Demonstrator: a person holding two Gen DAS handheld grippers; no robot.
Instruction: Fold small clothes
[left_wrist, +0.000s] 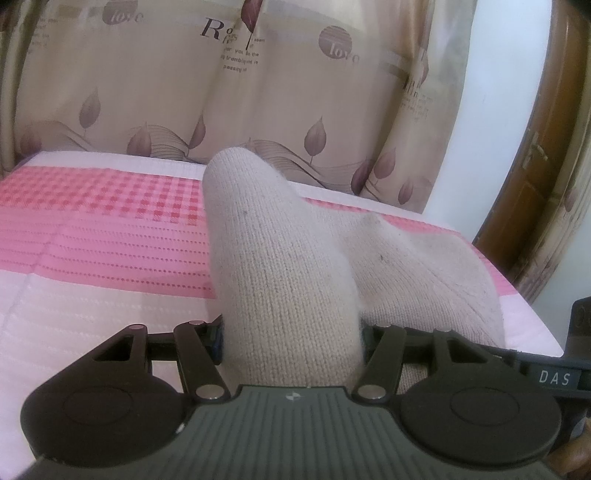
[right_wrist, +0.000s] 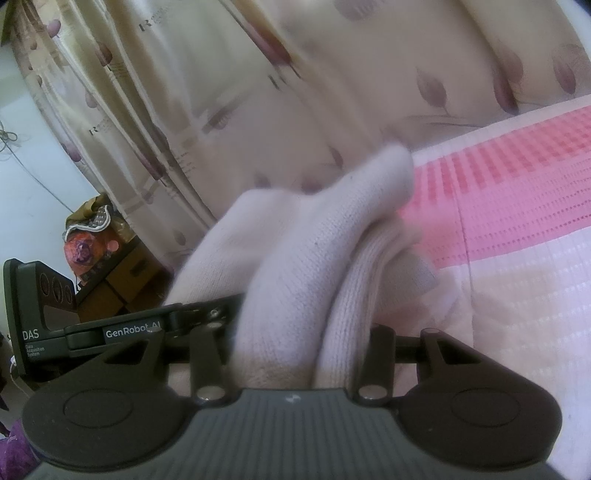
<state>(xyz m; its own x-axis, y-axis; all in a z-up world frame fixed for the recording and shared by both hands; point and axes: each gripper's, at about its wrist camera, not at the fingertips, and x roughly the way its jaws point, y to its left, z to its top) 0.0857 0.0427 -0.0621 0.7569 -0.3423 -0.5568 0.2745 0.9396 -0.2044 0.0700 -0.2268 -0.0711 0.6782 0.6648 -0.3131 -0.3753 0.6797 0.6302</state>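
Observation:
A cream knitted sock (left_wrist: 280, 258) fills the middle of the left wrist view, draped over my left gripper (left_wrist: 291, 339), which is shut on it; the fingers are hidden under the fabric. The same sock (right_wrist: 295, 266) bunches over my right gripper (right_wrist: 299, 343) in the right wrist view, which is also shut on it. Both hold the sock above the pink and white checked cloth (left_wrist: 110, 229). The left gripper's body (right_wrist: 48, 317) shows at the left of the right wrist view.
The checked cloth (right_wrist: 517, 240) covers a flat surface. A beige leaf-print curtain (left_wrist: 184, 92) hangs just behind it. A wooden door (left_wrist: 535, 177) is at the right. Boxes and bags (right_wrist: 103, 258) stand on the floor beyond the left edge.

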